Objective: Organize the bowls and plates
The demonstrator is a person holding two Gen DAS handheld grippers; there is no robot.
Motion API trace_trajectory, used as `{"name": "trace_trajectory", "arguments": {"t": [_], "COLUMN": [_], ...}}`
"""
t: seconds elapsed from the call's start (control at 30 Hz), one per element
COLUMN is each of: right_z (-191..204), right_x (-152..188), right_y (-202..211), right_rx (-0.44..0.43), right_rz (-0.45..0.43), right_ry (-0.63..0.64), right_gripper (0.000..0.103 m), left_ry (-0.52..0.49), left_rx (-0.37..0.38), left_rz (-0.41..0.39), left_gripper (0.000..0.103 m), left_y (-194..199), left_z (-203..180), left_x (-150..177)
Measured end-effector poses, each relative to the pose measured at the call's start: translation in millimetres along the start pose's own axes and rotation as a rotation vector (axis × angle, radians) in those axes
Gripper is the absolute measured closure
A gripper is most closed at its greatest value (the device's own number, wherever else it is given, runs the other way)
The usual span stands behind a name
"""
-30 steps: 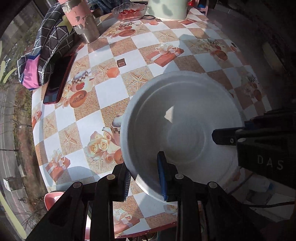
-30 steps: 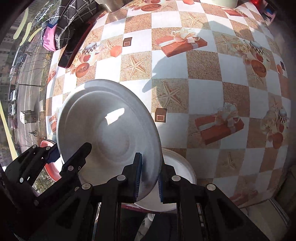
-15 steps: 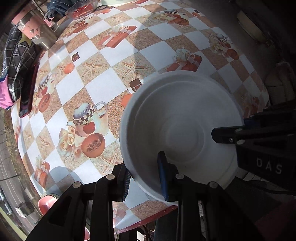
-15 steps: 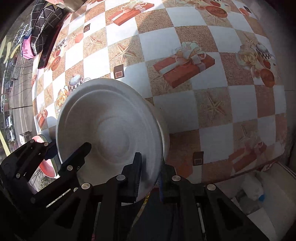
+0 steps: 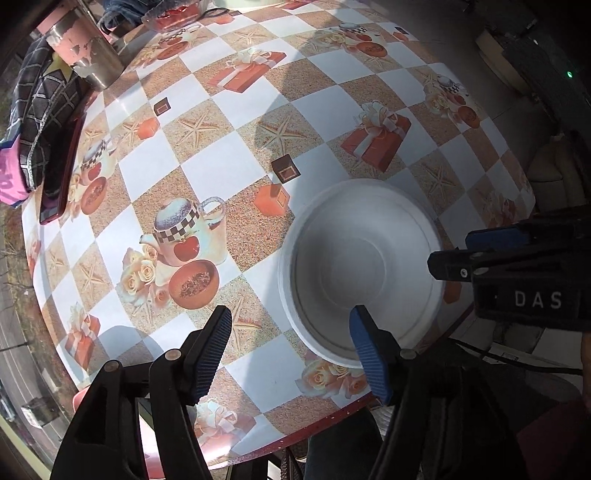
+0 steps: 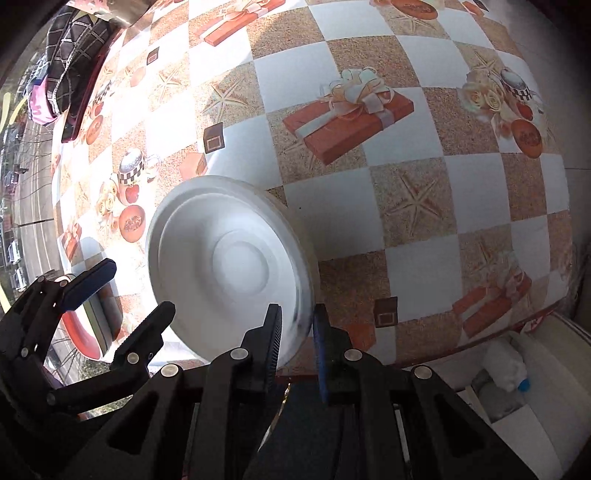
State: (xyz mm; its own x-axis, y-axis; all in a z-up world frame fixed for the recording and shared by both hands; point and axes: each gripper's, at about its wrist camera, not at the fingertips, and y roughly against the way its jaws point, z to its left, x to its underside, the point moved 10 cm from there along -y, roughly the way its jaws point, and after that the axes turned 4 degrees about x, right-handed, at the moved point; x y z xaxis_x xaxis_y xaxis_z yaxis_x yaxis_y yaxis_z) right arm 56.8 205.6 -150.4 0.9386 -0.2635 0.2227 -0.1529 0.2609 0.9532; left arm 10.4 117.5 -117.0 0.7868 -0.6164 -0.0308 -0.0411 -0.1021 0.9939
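A white bowl (image 5: 362,266) sits on the patterned table (image 5: 207,170) near its front edge. My left gripper (image 5: 291,343) is open; its right finger (image 5: 369,354) is over the bowl's near rim, not gripping. In the right wrist view a white plate (image 6: 229,266) is tilted above the table, and my right gripper (image 6: 297,332) is shut on its near edge. The right gripper also shows in the left wrist view (image 5: 480,254) beside the bowl. The left gripper shows in the right wrist view (image 6: 122,295), open.
A metal cup (image 5: 88,55), a checked cloth (image 5: 40,110) and a dark red phone (image 5: 62,166) lie at the table's far left. A glass dish with red food (image 5: 173,14) stands at the back. A pink object (image 6: 88,332) sits below the table edge.
My left gripper has opened and let go of the bowl, which now rests on the table. My right gripper still holds the plate, now farther along the table.
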Motion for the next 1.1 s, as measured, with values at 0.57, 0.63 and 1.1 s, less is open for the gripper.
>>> {"name": "trace_trajectory", "arguments": {"t": [0.57, 0.63, 1.1], "right_z": [-25, -24, -17], "right_x": [22, 22, 21], "right_y": [-18, -18, -16], "right_rx": [-0.007, -0.005, 0.004], "right_rz": [0.067, 0.063, 0.055], "right_ry": [-0.148, -0.143, -0.134], "right_gripper": [0.005, 0.005, 0.005], "left_ry": [0.13, 0.121, 0.124], "left_rx": [-0.011, -0.013, -0.01], "left_rz": [0.078, 0.079, 0.072], "left_gripper": [0.026, 0.026, 0.026], "left_y": [-1, 0, 3], "left_z": [36, 35, 36], "left_x": [34, 34, 31]}}
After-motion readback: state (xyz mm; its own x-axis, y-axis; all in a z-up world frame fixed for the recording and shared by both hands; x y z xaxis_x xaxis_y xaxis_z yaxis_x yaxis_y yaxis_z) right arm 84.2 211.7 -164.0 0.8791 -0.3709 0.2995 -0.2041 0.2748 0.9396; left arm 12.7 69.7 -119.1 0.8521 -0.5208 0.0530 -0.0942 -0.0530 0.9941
